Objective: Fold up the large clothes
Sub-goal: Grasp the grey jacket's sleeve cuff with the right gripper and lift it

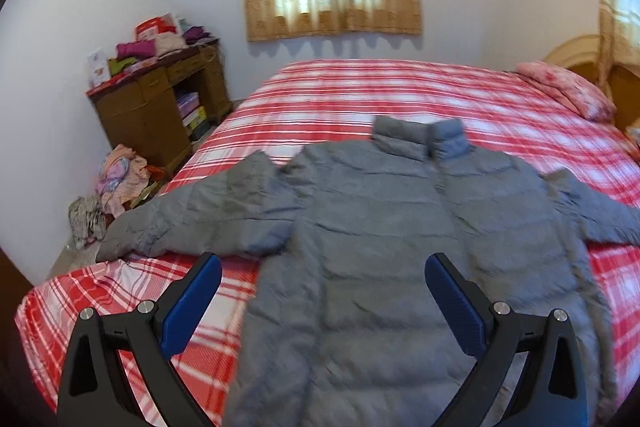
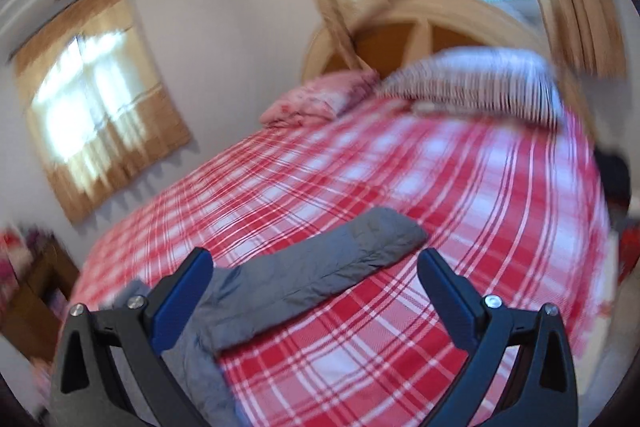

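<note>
A grey puffer jacket (image 1: 384, 219) lies flat, front up, on the red plaid bed (image 1: 360, 95), collar away from me, both sleeves spread out. My left gripper (image 1: 322, 265) is open and empty above the jacket's lower left body. In the right wrist view the jacket's right sleeve (image 2: 320, 267) stretches across the bed (image 2: 440, 187). My right gripper (image 2: 314, 263) is open and empty just above that sleeve.
A pink pillow (image 1: 568, 91) and a wooden headboard (image 2: 420, 39) stand at the bed's head, with a striped pillow (image 2: 472, 83) beside. A brown cabinet (image 1: 160, 107) piled with clothes stands left of the bed. Loose clothes (image 1: 116, 183) lie on the floor.
</note>
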Motion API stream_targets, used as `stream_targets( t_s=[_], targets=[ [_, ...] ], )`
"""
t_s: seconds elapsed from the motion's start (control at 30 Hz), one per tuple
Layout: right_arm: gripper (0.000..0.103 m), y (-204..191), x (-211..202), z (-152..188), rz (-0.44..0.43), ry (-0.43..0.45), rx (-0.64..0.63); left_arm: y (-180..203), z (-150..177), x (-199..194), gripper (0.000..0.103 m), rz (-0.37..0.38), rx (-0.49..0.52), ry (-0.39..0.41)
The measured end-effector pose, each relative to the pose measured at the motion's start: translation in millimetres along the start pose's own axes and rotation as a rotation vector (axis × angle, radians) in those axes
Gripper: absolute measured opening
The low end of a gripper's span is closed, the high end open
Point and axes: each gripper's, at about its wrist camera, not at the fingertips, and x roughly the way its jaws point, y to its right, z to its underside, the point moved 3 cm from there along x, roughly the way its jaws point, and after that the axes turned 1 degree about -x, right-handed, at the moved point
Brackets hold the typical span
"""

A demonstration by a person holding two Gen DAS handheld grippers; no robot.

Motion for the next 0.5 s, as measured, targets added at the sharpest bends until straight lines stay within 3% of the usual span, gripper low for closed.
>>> stream_targets(
  t_s=[0.07, 0.2, 0.3, 0.5],
  targets=[
    [0.103, 24, 29, -5, 0.027, -0.048, 0.072, -18, 1, 22, 0.102, -0.008, -0.036, 0.003],
    [0.090, 63, 92, -5, 0.030, -0.166, 0.193, -47, 13, 65, 0.102, -0.057, -0.079, -0.044],
    [0.085, 95, 118, 0, 0.084, -0.164, 0.332, -62, 27, 83, 0.102, -0.085, -0.119, -0.066],
    [0.081, 102, 175, 13, 0.160, -0.238, 0.294, -86, 62, 114, 0.102, -0.079, -0.264, -0.121]
  ],
)
